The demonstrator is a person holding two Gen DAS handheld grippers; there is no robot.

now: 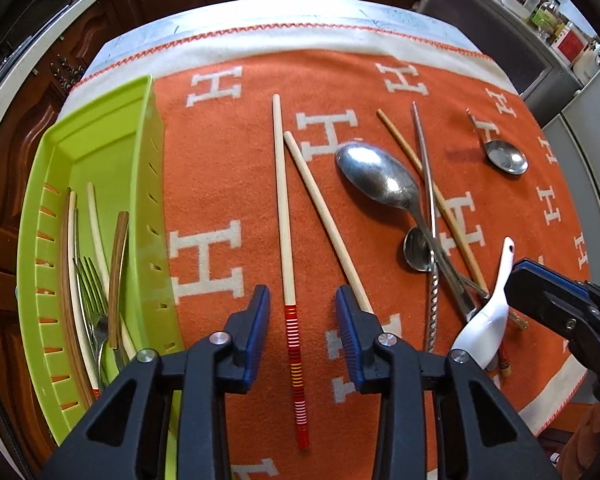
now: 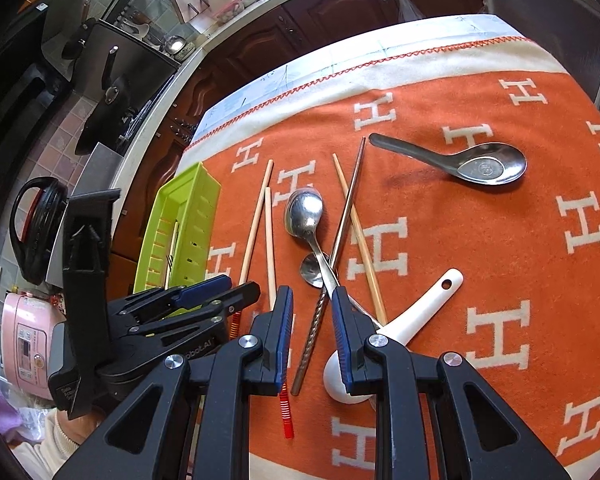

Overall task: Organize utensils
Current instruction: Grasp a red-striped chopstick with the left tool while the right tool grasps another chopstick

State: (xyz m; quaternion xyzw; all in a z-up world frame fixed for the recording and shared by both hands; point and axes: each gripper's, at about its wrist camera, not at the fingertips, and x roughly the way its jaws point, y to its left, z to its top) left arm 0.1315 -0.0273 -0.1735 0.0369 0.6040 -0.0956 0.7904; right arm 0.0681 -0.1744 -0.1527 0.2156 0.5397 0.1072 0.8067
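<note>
Left claw (image 1: 302, 300) hangs narrow-open, straddling the red-banded chopstick (image 1: 286, 220); it's mid-pickup, so next up is pinching it, then the green tray (image 1: 100, 152) alongside.

Home kitchen, we note: dark wood cabinets (image 2: 260, 40), hanging pans (image 2: 112, 92), pink rice cooker (image 2: 28, 344), counter jars (image 1: 548, 12).

Black gripper (image 1: 302, 300), blue pads, silver screws
</note>
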